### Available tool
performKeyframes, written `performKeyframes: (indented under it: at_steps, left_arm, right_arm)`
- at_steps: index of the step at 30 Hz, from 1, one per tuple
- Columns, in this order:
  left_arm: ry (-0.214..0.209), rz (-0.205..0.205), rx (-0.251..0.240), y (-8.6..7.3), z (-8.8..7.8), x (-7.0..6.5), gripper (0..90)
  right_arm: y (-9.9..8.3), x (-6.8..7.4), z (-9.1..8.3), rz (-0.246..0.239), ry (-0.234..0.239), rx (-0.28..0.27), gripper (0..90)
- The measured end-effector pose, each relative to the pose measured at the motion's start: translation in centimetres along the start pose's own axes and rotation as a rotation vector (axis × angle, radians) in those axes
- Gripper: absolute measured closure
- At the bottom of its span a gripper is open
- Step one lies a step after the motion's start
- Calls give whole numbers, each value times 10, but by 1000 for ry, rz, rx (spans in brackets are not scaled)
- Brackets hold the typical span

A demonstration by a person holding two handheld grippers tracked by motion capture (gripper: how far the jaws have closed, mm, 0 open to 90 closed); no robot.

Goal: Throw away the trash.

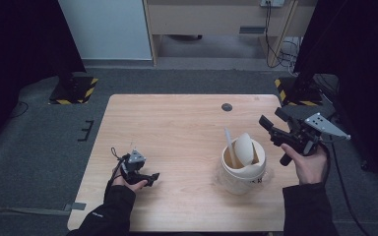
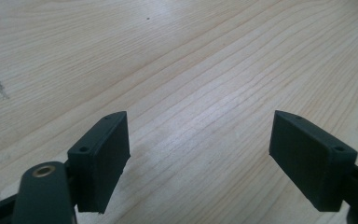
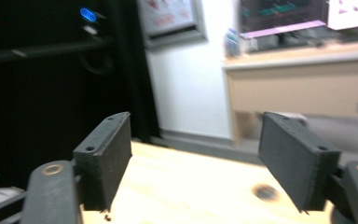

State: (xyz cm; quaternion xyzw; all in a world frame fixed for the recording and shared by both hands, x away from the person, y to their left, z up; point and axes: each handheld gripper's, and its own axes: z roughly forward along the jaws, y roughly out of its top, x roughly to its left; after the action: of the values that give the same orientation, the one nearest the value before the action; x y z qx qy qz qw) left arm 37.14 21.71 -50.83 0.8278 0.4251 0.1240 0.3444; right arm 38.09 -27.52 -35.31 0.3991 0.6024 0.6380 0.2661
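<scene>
A white paper cup [image 1: 243,169] stands on the right half of the wooden table [image 1: 177,132]. A white spoon [image 1: 244,148] and a pale flat stick [image 1: 230,146] lean inside it. My right gripper [image 1: 271,123] hangs to the right of the cup, above the table's right edge, with its jaws pointing left and away. In the right gripper view its jaws [image 3: 196,163] stand wide apart with nothing between them. My left gripper [image 1: 152,178] rests low near the front left of the table. Its jaws [image 2: 198,161] are open over bare wood.
A dark round grommet [image 1: 227,107] sits in the table near its far edge, seen blurred in the right gripper view [image 3: 265,192]. Beyond the table are grey carpet, black stands with yellow-striped bases [image 1: 74,91], and a wooden desk [image 1: 216,19].
</scene>
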Motion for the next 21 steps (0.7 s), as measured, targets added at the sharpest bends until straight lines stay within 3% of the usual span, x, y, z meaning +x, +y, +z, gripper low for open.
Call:
performKeyframes:
  at_steps: [1, 2, 6, 7, 8, 10, 11, 12, 13, 14, 15, 16, 21]
  left_arm:
    - [4, -10, 5, -1, 0, 3, 185]
    - [4, -10, 5, -1, 0, 3, 183]
    - [17, -26, 23, -3, -1, 10, 178]
    - [19, -26, 27, -4, -1, 12, 175]
    - [21, -24, 32, -4, -1, 14, 175]
    - [26, -23, 42, -6, -1, 17, 173]
    - [29, -22, 47, -6, 0, 18, 168]
    - [32, -20, 51, -7, 0, 20, 168]
    - [36, -24, 54, -7, -1, 21, 163]
    - [38, -26, 55, -8, -1, 23, 163]
    - [41, -27, 58, -8, -1, 25, 155]
    - [43, -33, 60, -9, -1, 26, 155]
    - [70, -35, 95, -14, -1, 34, 136]
  right_arm:
    - [-12, -15, 1, 6, -47, 50, 205]
    - [-12, -15, 1, 6, -47, 50, 205]
    - [-42, -43, 2, 31, -130, 142, 182]
    - [-59, -57, 3, 37, -156, 202, 172]
    - [-59, -57, 3, 37, -156, 202, 172]
    - [-75, -69, 4, 21, -186, 267, 160]
    - [-91, -80, 3, 6, -214, 335, 153]
    - [-91, -80, 3, 6, -214, 335, 153]
    - [-105, -90, 2, -16, -227, 390, 153]
    - [-105, -90, 2, -16, -227, 390, 153]
    - [-116, -98, -1, -26, -245, 428, 153]
    - [-116, -98, -1, -26, -245, 428, 153]
    - [-141, -114, -8, -41, -276, 534, 139]
